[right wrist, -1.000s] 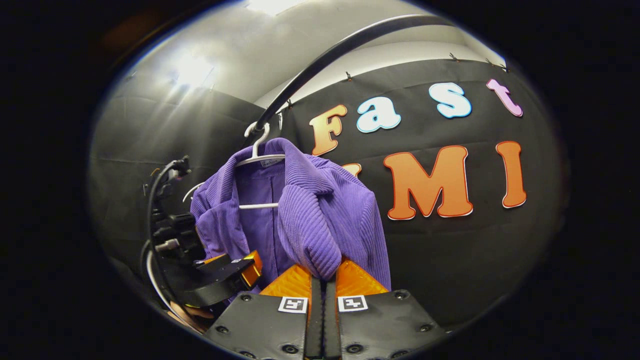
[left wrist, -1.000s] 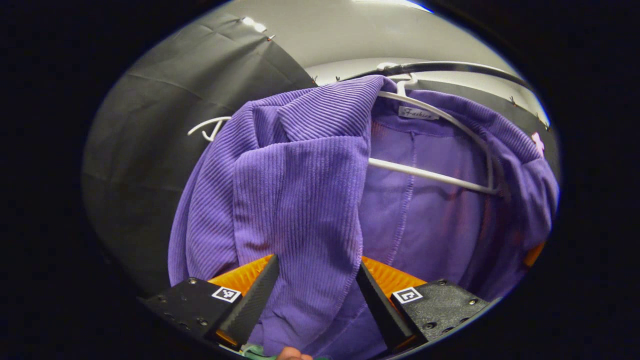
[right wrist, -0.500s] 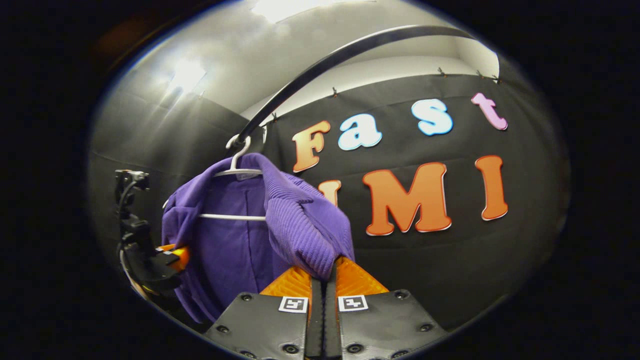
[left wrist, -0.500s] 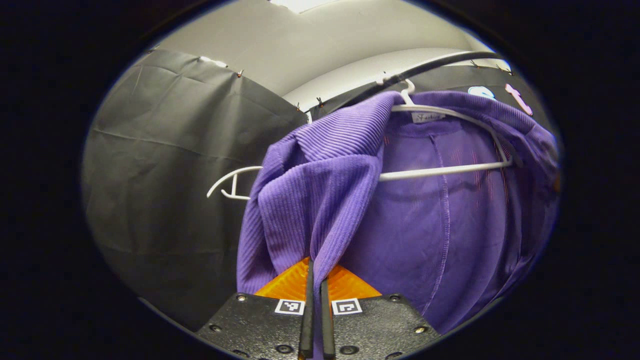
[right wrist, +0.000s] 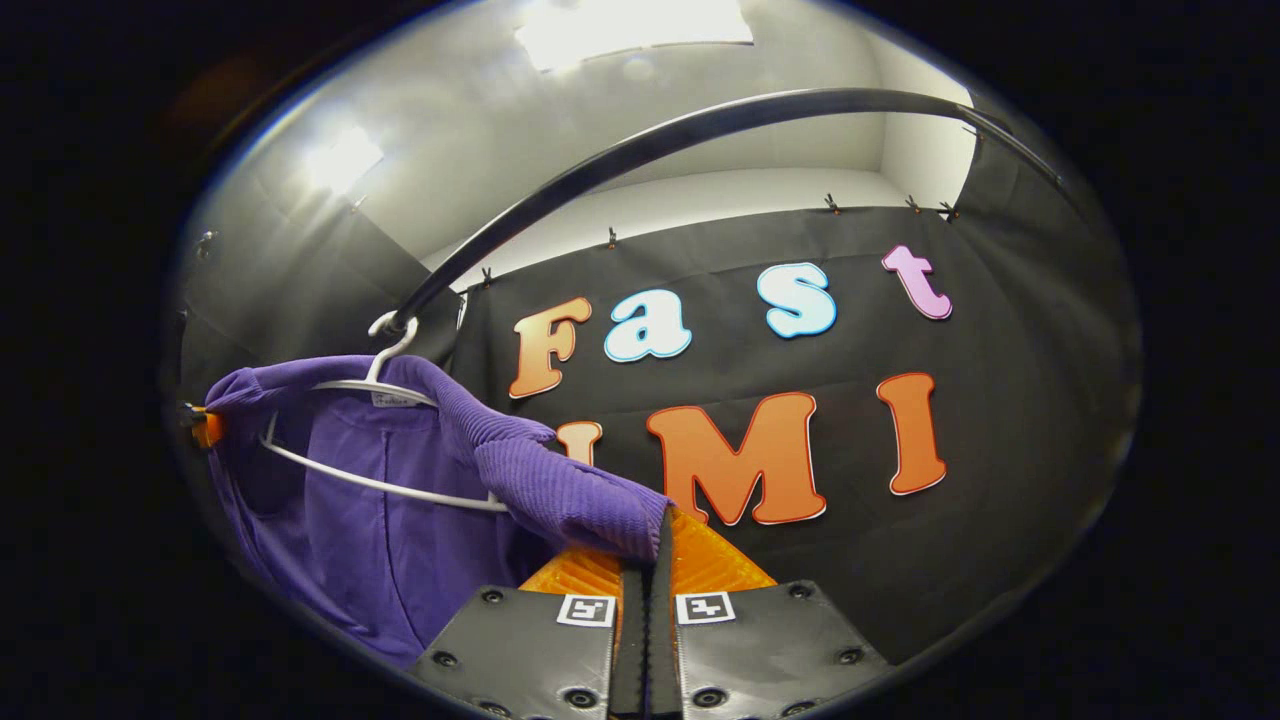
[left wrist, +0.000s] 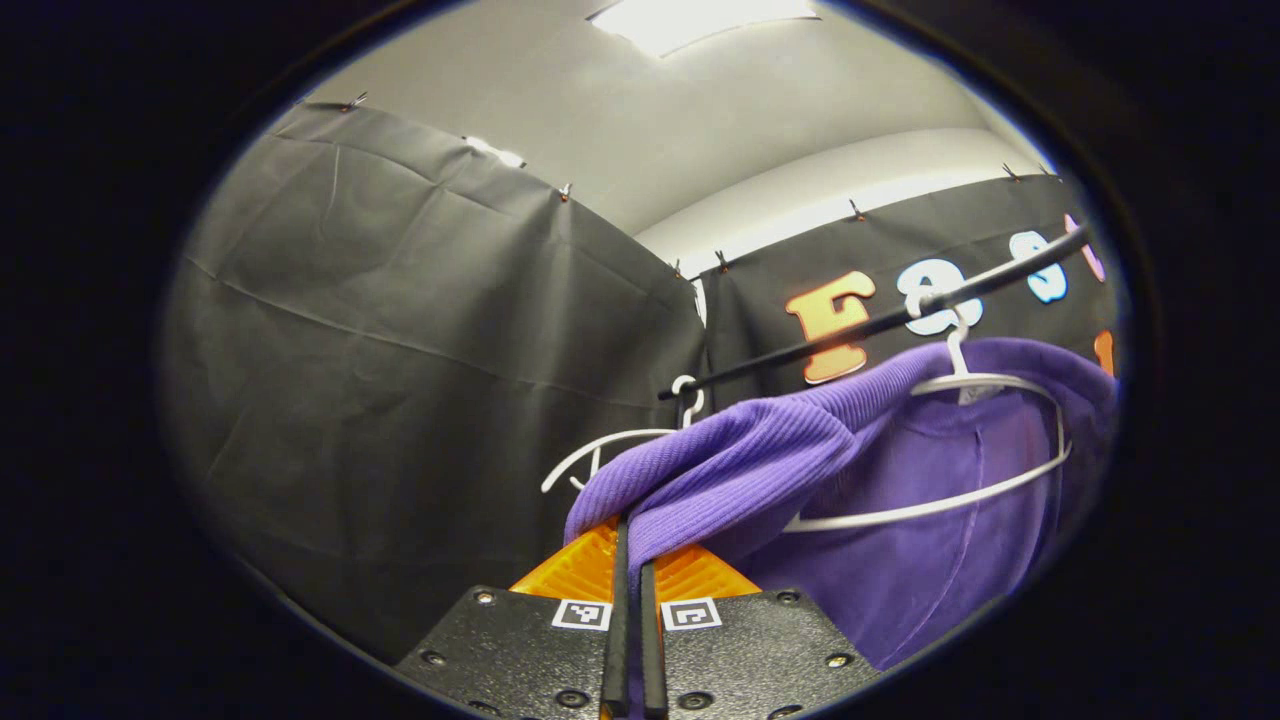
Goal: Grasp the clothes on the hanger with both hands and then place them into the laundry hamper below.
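A purple ribbed jacket (left wrist: 900, 500) hangs on a white hanger (left wrist: 960, 500) hooked over a black rail (left wrist: 880, 320). My left gripper (left wrist: 630, 535) is shut on the jacket's left front edge, which stretches from the hanger toward it. In the right gripper view the same jacket (right wrist: 400, 520) hangs from the hanger (right wrist: 380, 480) at the left, and my right gripper (right wrist: 655, 530) is shut on its right shoulder fabric, pulled out sideways. A small part of the left gripper (right wrist: 205, 425) peeks out beyond the jacket's far edge.
A second, bare white hanger (left wrist: 610, 450) hangs on the rail left of the jacket. The curved rail (right wrist: 680, 130) arches overhead. Black cloth walls stand behind and to the left.
The left gripper shut on the jacket's front edge a second ago. Both grippers have since drawn apart, stretching the jacket outward from the hanger, which now sits farther off in both views.
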The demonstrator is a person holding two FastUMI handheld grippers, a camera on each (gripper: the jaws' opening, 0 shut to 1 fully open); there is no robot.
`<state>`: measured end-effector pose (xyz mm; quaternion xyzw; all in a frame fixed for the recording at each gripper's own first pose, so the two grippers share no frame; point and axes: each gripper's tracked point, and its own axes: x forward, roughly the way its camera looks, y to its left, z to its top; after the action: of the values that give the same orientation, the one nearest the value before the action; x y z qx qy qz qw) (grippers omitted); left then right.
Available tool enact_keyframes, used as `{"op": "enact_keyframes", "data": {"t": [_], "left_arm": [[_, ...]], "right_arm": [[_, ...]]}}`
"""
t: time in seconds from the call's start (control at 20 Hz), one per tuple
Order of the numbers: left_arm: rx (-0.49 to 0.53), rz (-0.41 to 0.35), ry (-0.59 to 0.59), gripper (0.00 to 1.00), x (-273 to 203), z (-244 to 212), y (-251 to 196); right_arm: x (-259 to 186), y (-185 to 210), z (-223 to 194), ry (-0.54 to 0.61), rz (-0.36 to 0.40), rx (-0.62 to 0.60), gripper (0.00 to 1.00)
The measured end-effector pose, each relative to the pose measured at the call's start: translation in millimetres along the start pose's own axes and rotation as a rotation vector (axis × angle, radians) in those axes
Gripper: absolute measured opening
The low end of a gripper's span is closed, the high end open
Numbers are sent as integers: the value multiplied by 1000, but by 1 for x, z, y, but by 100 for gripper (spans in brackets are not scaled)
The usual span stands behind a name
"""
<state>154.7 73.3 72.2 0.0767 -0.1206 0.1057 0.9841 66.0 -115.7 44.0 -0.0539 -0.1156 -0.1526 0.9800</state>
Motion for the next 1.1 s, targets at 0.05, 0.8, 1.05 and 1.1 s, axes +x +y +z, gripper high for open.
{"op": "enact_keyframes", "data": {"t": [0.05,0.8,1.05,1.1], "left_arm": [[1,0,-5,5,4,5,2],[-70,-70,-7,5,86,25,13],[-85,-90,14,5,99,16,10],[-87,-91,22,5,101,13,10]], "right_arm": [[3,-5,2,-6,-11,-6,9],[40,-29,7,-2,-64,104,9],[53,-35,10,-23,-84,98,9],[57,-35,10,-29,-88,89,9]]}}
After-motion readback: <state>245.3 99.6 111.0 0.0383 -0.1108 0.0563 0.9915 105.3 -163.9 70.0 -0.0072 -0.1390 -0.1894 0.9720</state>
